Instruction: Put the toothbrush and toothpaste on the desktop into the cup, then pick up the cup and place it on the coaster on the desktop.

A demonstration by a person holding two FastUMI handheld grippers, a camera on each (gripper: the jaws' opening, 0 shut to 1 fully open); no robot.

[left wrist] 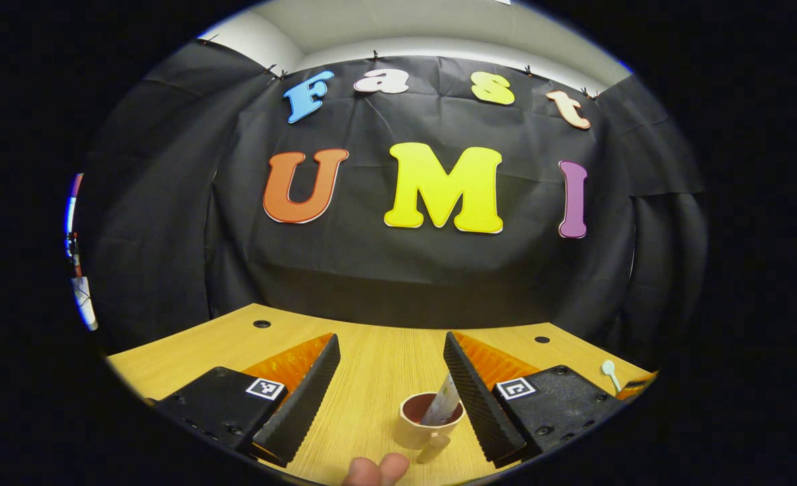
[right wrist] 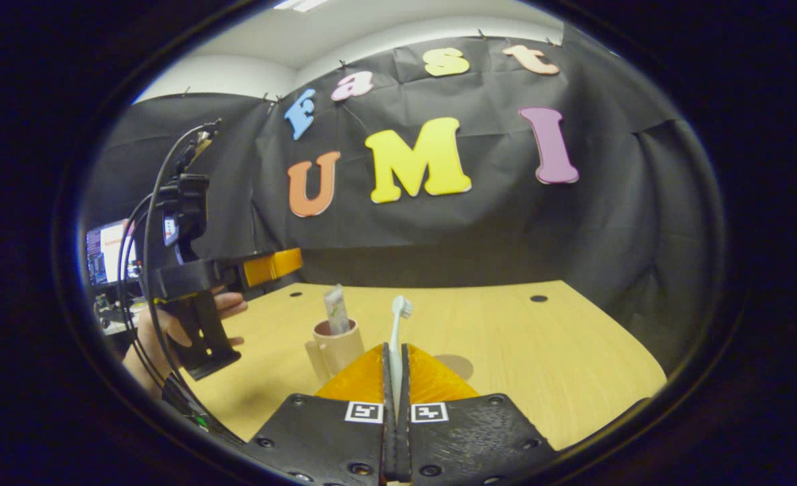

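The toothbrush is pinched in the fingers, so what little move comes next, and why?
Probably carry the toothbrush over the cup and lower it in. The right gripper is shut on it, bristles up, and the cup sits just left of it on the table. The toothpaste already stands in the cup, and the left gripper is open.

The toothpaste stands in the cup on the desktop.

Recording booth in a lab/office: black cloth wall, wooden desk with cable holes, monitor at the side.
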